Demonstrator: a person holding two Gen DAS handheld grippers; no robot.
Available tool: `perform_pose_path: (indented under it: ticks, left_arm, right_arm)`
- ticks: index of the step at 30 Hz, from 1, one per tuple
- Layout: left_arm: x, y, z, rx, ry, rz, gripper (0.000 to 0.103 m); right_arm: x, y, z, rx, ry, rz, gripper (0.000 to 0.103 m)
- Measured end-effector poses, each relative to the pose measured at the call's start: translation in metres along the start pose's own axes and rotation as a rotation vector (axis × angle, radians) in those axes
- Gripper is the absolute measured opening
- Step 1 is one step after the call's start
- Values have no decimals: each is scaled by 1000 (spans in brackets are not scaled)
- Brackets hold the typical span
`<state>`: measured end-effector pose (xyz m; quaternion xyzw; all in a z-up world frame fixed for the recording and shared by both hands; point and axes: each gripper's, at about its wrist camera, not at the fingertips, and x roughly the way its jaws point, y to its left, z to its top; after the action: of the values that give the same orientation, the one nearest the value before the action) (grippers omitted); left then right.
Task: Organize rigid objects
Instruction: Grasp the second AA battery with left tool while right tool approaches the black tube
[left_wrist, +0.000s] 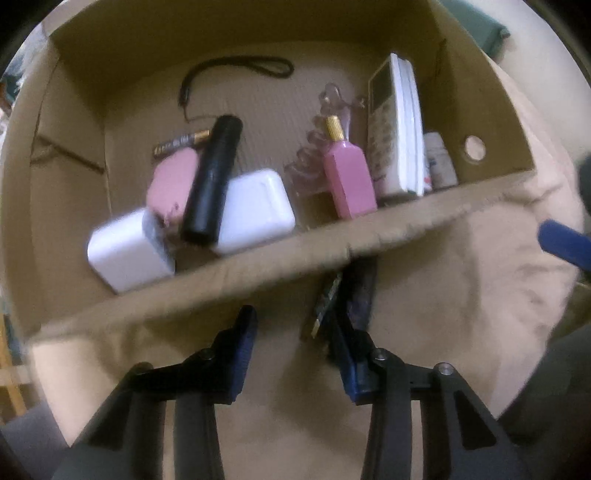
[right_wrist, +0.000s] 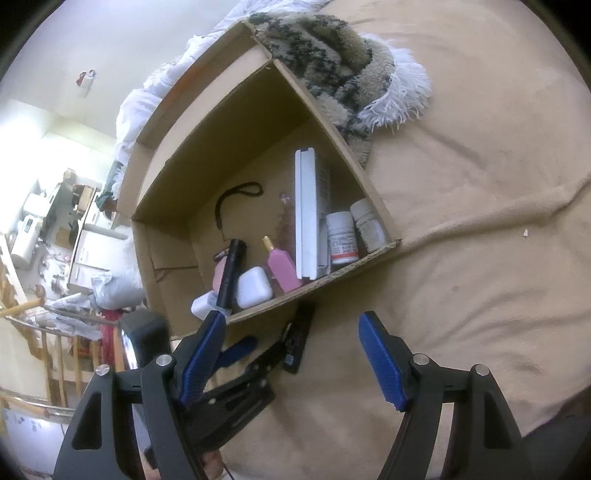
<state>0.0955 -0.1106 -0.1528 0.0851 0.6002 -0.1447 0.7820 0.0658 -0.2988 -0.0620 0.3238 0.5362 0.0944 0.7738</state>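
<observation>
An open cardboard box (left_wrist: 332, 243) (right_wrist: 325, 280) lies on a tan blanket. Inside it are two white chargers (left_wrist: 255, 210), a black flashlight (left_wrist: 212, 177) (right_wrist: 229, 273), a pink perfume bottle (left_wrist: 347, 177) (right_wrist: 282, 269), a white remote (left_wrist: 397, 125) (right_wrist: 308, 214), a battery (left_wrist: 181, 142), a pink case (left_wrist: 171, 188) and two pill bottles (right_wrist: 341, 236). A black flat device (left_wrist: 345, 295) (right_wrist: 300, 339) lies on the blanket just outside the box's near wall. My left gripper (left_wrist: 291, 325) is open, its right finger touching that device. My right gripper (right_wrist: 291, 332) is open and empty above the blanket.
A furry patterned throw (right_wrist: 332, 62) lies behind the box. The tan blanket (right_wrist: 480, 258) stretches to the right. A cluttered room with shelves and a wooden rail (right_wrist: 44, 302) shows at the left. The left gripper also shows in the right wrist view (right_wrist: 251, 354).
</observation>
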Motion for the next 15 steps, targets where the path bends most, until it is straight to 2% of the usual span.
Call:
perform_pose_path:
  ticks: [3,5,6,7,8,15]
  left_arm:
    - [10,-8,7,28,19,-4,37]
    - [14,-21,8,91,11,36,37]
    - [15,-25,8,115,6,50,32]
    - [15,-32,9,147,-1,58,15]
    - [15,-35,9,157,-7,56,9]
    - [11,-41,4,45,-16,114,9]
  right_arm:
    - [1,-1,-4,3,9,-19,79]
    - [3,-3,-7,13,28,-38,79]
    - [4,-4,-9,18,34,-44,79]
    - [4,-5,-9,21,36,-50,79]
    - [4,-6,-9,23,37,-56,79]
    - [1,-18,-3,66,46,-17,79]
